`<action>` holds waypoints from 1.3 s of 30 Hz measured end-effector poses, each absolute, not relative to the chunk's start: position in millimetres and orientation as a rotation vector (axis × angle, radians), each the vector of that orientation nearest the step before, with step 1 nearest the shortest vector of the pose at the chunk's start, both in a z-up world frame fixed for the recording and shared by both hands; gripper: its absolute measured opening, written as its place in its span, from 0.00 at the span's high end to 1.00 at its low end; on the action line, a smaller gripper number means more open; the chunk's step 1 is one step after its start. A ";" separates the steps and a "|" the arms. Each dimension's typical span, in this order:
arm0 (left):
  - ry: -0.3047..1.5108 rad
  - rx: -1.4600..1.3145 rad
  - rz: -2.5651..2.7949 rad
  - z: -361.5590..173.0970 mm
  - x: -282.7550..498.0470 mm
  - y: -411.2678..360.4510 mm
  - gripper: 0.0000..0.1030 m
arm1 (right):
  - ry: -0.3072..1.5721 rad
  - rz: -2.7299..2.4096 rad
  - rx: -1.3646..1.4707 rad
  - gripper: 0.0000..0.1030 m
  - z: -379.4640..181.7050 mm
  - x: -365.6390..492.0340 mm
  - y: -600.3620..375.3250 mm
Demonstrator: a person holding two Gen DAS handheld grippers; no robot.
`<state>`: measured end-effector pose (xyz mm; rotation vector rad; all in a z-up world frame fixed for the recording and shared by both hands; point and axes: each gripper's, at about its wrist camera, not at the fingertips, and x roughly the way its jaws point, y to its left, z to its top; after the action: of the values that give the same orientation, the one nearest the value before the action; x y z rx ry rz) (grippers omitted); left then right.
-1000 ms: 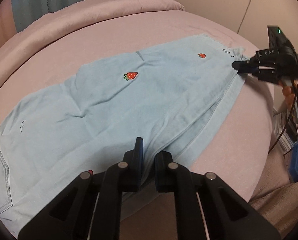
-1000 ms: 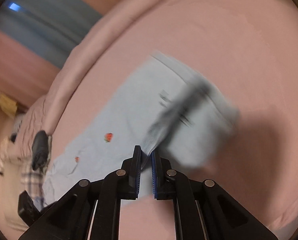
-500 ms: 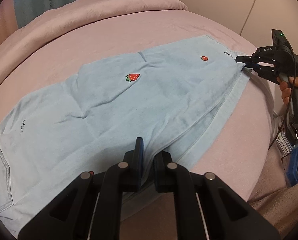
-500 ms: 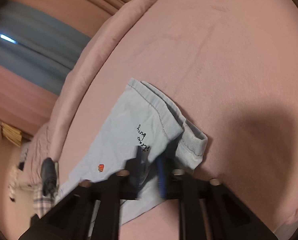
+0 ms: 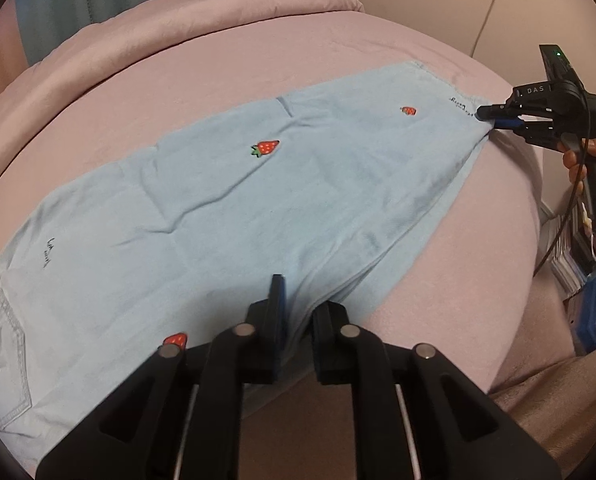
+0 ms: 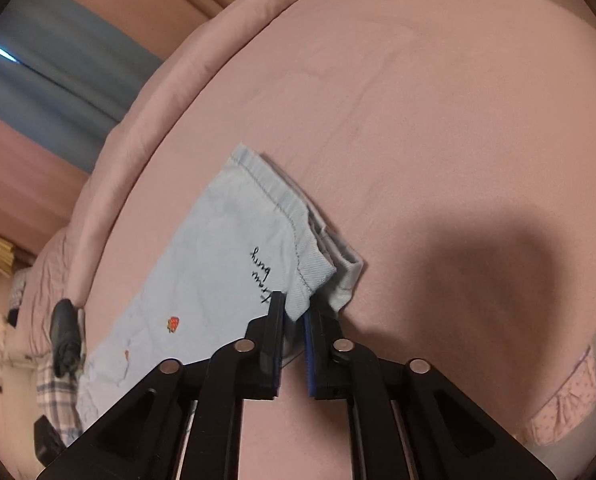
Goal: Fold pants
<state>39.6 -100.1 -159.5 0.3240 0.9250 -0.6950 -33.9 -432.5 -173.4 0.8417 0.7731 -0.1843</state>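
Observation:
Light blue pants [image 5: 258, 208] with red strawberry patches lie flat along the pink bed [image 5: 218, 60], the legs stacked one on the other. My left gripper [image 5: 299, 308] is at the near edge of the pants, about mid-length. Its jaws are opening, and a ridge of cloth is still drawn up between the pads. My right gripper [image 5: 483, 117] is at the far hem corner, held by a hand [image 5: 577, 156]. In the right wrist view the right gripper [image 6: 294, 316] is opening. The hem corner of the pants [image 6: 218, 264] sits loosely in the gap.
A rolled pink duvet [image 5: 158, 20] runs along the far side of the bed. Books and blue items [image 5: 589, 312] lie past the bed's right edge. A heap of checked cloth [image 6: 54, 384] with a dark object [image 6: 64, 336] lies beyond the bed's far end.
The right gripper drew the hem corner outward and set it down; the hem, lifted and blurred before, now rests on the bed. The leg lies straighter. The left gripper has stayed in place.

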 end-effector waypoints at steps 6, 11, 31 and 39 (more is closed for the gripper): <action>0.883 0.186 -0.746 -128.7 28.2 -64.6 0.53 | 0.664 -0.312 0.666 0.51 -125.8 -39.8 -428.3; 0.865 0.070 -0.684 -120.5 46.4 -54.0 0.47 | 0.716 -0.040 0.486 0.51 -109.9 0.0 -363.5; 0.865 0.123 -0.567 -122.3 75.2 -36.5 0.45 | 0.933 0.438 0.163 0.63 -132.5 42.3 -245.6; 0.931 -0.005 -0.339 -143.6 112.1 30.6 0.43 | 1.006 0.508 0.241 0.60 -144.7 99.7 -194.2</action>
<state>112.1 30.6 -143.6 -0.0051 0.9307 -0.3389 99.7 -194.2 -144.7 0.2409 1.0057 0.5078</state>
